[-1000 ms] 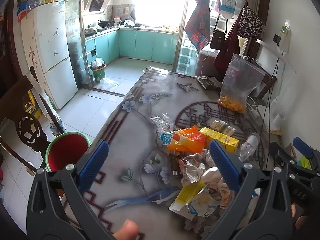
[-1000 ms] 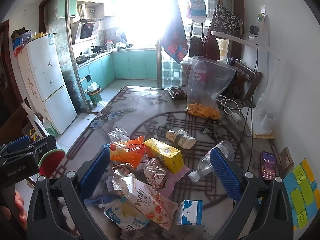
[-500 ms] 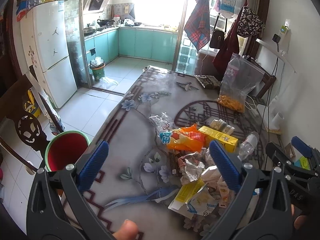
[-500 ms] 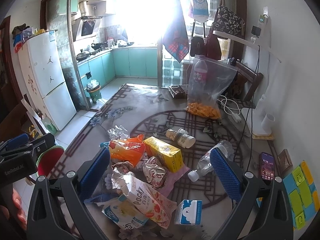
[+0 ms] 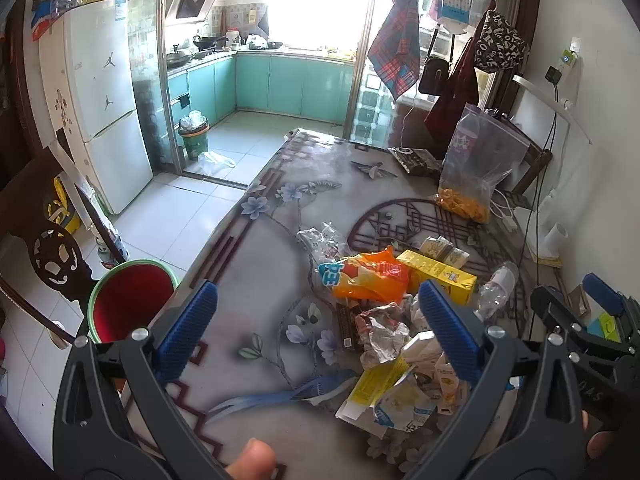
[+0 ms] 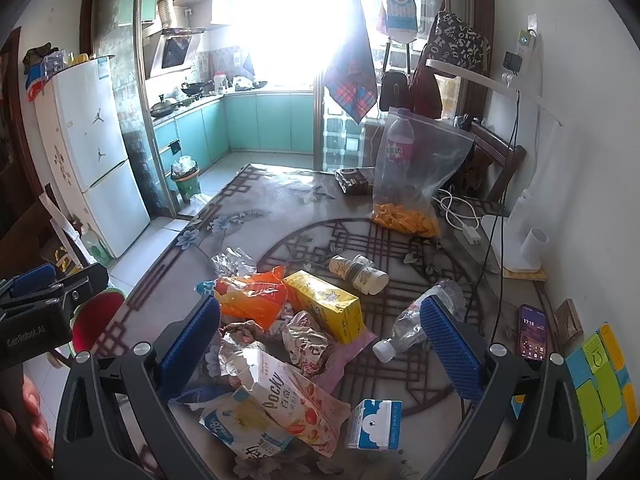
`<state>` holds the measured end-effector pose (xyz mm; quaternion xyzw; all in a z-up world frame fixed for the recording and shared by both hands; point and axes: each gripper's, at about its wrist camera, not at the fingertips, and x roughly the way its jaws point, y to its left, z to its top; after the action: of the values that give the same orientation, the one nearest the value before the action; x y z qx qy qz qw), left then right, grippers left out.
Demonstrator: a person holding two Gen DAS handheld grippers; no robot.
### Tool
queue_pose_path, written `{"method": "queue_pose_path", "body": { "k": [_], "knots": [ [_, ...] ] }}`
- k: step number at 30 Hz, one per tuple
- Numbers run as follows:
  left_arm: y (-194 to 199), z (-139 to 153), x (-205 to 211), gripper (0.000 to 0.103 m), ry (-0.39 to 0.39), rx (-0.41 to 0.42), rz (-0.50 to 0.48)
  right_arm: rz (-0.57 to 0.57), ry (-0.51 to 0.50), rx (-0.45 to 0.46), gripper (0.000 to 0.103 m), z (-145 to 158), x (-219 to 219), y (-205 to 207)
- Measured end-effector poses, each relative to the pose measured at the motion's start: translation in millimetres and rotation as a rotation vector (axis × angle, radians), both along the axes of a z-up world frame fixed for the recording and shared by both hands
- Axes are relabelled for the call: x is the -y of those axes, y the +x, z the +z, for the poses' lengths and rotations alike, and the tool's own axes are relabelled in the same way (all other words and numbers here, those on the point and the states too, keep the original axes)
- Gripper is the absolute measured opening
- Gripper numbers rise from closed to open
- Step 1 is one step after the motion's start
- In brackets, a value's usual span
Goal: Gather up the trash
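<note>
A heap of trash lies on the patterned table [image 5: 256, 264]: an orange snack bag [image 6: 252, 298], a yellow carton [image 6: 326, 304], crumpled foil wrappers [image 6: 306, 340], a Pocky box [image 6: 294, 400], a small blue-and-white carton [image 6: 374, 424], stacked paper cups [image 6: 360, 272] and a squashed clear bottle [image 6: 424, 316]. My right gripper [image 6: 318, 350] hangs open above the heap, nothing between its fingers. My left gripper [image 5: 320, 332] is open too, over the table's left part, with the heap by its right finger [image 5: 448, 332]. A red bin [image 5: 128, 304] stands on the floor left of the table.
A clear bag of orange snacks [image 6: 412, 184] stands at the table's far right, with a white cable [image 6: 460, 216], a phone [image 6: 532, 332] and coloured blocks [image 6: 600, 392] along the wall side. A dark carved chair [image 5: 52, 264] is beside the bin. A fridge [image 5: 100, 120] stands farther left.
Both grippers have drifted only slightly; the view shifts a little. Nothing has been taken hold of and the trash lies as before.
</note>
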<state>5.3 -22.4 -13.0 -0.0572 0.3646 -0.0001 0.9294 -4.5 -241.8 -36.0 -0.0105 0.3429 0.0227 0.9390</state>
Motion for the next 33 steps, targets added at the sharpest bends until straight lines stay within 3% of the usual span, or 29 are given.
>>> {"method": "queue_pose_path", "body": {
  "k": [27,33],
  "knots": [
    [1.4,-2.3,-3.7,0.099,-0.046,-0.017,-0.022,-0.019,-0.020,-0.033,0.096,-9.9,5.1,1.9],
    [-1.2,0.3,-5.8,0.099,-0.138,-0.001,-0.062,-0.015,-0.029,-0.040,0.096,-13.7,6.4,1.5]
  ]
}}
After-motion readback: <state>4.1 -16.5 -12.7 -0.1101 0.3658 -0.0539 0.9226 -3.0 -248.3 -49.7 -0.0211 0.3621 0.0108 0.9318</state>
